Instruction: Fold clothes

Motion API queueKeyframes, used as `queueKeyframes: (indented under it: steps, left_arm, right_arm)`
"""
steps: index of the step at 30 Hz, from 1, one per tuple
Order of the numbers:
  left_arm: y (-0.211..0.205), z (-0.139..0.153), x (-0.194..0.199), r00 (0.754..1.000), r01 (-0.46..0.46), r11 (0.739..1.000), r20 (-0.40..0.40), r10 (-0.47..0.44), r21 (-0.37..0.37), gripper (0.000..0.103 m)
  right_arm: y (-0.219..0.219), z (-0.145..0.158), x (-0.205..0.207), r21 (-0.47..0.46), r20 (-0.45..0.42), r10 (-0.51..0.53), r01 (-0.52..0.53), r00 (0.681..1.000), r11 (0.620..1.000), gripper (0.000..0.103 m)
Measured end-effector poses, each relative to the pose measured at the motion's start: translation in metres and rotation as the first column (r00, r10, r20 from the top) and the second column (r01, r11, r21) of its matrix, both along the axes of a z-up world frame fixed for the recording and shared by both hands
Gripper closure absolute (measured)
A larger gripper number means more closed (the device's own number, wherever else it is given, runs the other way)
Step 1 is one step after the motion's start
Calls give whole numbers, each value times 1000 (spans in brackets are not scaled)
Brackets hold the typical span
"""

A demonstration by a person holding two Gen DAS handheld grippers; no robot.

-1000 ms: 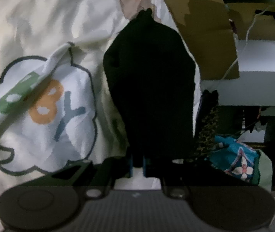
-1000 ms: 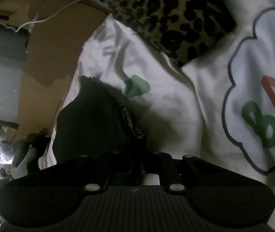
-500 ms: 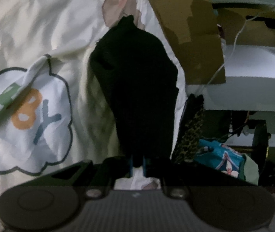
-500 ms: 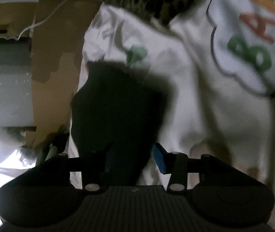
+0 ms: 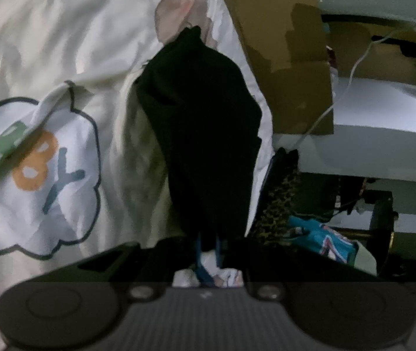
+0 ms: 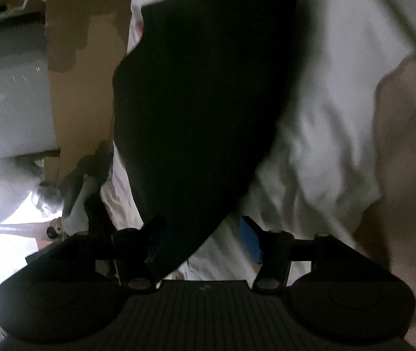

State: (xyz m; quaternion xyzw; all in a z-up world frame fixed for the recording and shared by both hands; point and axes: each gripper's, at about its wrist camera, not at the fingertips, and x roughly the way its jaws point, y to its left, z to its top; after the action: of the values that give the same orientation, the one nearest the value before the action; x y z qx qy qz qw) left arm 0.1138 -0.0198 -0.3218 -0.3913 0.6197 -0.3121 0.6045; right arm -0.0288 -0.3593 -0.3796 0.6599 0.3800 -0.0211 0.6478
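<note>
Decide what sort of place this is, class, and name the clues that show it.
Probably a cluttered bedroom at home: a cream bedsheet printed with cartoon letters serves as the work surface, a black garment lies on it, and cardboard boxes and loose clothes crowd its edge.

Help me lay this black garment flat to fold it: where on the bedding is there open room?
Open bedding lies left of the black garment: the plain cream stretch above the cloud print, and the print itself. The right is crowded: the sheet ends by the cardboard box, leopard-print fabric and a teal item.
</note>
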Motion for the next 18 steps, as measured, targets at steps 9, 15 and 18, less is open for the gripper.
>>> queueKeyframes:
  steps: [9, 15, 18]
  left_arm:
    - [1, 3, 2, 1000, 0, 1000, -8, 0, -24, 95]
    - [3, 2, 1, 1000, 4, 1000, -15, -4, -26, 95]
    - [4, 1, 1, 1000, 0, 1000, -23, 0, -23, 95]
  right_arm:
    - [24, -12, 20, 27, -27, -6, 7, 1000, 1000, 40]
    - [29, -11, 32, 17, -29, -14, 15, 999, 1000, 40]
    - [31, -11, 36, 15, -29, -10, 11, 1000, 1000, 41]
